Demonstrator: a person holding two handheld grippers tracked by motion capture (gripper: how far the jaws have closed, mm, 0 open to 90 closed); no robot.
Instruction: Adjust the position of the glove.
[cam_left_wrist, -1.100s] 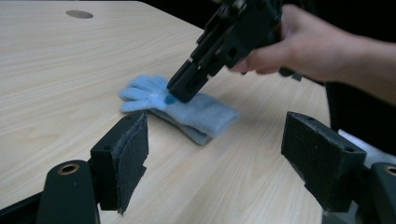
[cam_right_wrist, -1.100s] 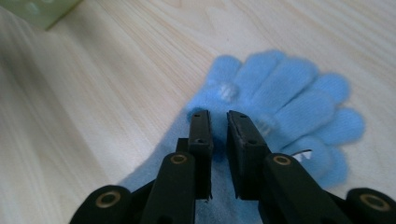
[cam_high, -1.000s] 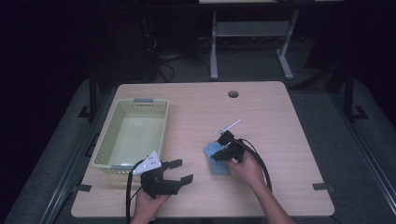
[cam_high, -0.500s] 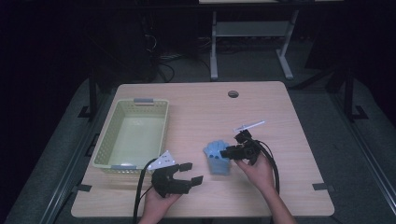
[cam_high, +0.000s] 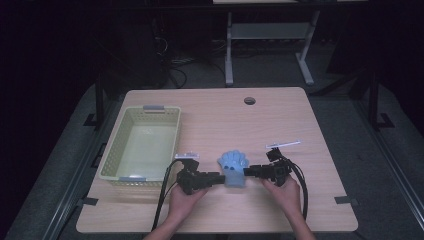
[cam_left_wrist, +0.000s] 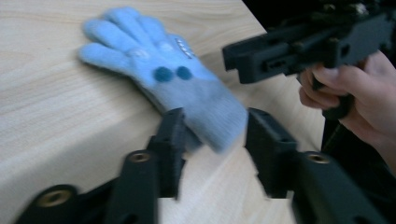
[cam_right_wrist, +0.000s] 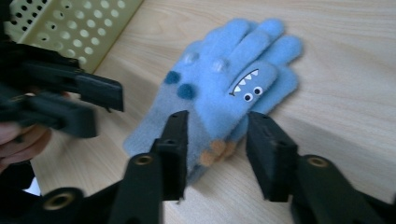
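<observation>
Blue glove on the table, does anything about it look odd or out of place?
Nothing damaged. What looks like a pair of blue gloves lies stacked flat on the table, fingers pointing away from the person, outside the yellow basket. The top one has a monster face and dots.

**Blue monster glove flat near the table's front edge**

A fuzzy light-blue glove (cam_high: 233, 166) lies flat on the wooden table. Its fingers are spread and point toward twelve o'clock in the high view, its cuff toward six. It carries dark blue dots, a toothy mouth with two small eyes, and orange spots near the cuff (cam_right_wrist: 212, 150).
</observation>
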